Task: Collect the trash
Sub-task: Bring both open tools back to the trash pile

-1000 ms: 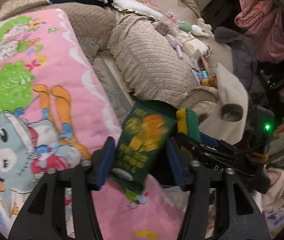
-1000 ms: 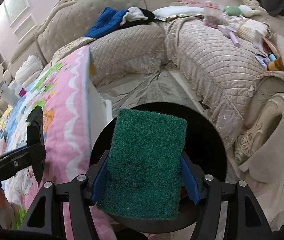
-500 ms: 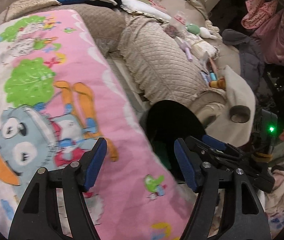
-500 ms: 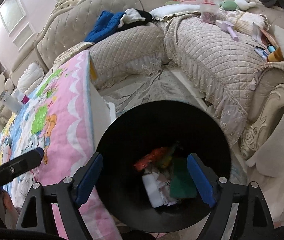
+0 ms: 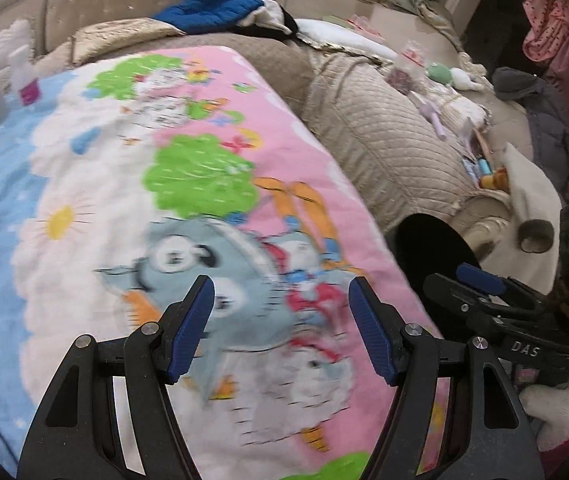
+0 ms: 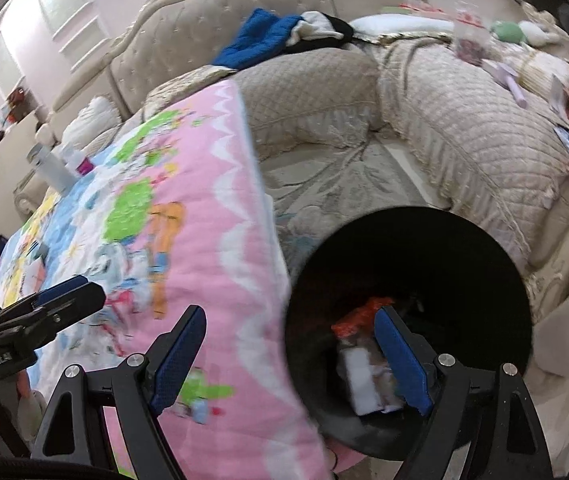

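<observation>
Left gripper (image 5: 280, 328) wide open, empty, over the cartoon blanket (image 5: 188, 184) on the bench. Right gripper (image 6: 290, 360) also open and empty, jaws just widened, straddling blanket edge and black bin (image 6: 412, 248). Trash is in the bin: orange wrapper (image 6: 358, 314), white packet (image 6: 358, 380). Both look light, crinkly, slippery; I'd pinch across a flat face or folded edge, gently.
</observation>
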Tool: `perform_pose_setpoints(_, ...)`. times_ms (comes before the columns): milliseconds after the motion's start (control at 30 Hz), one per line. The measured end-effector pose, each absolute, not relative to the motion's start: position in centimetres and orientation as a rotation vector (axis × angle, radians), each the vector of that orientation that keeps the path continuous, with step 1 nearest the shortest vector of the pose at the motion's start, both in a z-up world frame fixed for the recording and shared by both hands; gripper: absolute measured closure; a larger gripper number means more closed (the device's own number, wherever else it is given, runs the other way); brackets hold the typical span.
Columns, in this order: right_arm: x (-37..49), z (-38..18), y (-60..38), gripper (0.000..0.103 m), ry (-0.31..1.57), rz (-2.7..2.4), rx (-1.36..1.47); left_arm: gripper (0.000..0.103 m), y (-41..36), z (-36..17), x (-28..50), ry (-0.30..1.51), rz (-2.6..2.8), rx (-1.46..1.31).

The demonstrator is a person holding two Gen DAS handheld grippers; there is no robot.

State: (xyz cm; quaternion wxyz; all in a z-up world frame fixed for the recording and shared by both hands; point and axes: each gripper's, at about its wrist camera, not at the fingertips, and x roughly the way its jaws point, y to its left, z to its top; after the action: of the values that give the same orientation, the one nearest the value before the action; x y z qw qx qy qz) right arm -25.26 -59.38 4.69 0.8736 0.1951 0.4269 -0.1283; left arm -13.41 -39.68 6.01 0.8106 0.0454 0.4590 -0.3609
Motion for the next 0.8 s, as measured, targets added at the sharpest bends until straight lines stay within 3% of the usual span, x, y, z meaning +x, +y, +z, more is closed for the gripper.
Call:
perform_pose_setpoints(533, -16.5, 5.7, -46.6, 0.019, 0.910, 0.023, 0.316, 0.034, -23.9, 10.7, -7.7, 0.925, -0.517, 0.019)
perform_pose_setpoints(800, -12.6, 4.9, -38.5, 0.019, 0.949, 0.156, 0.246, 0.034, -14.9, 8.7, -3.1, 0.981, -0.348, -0.006)
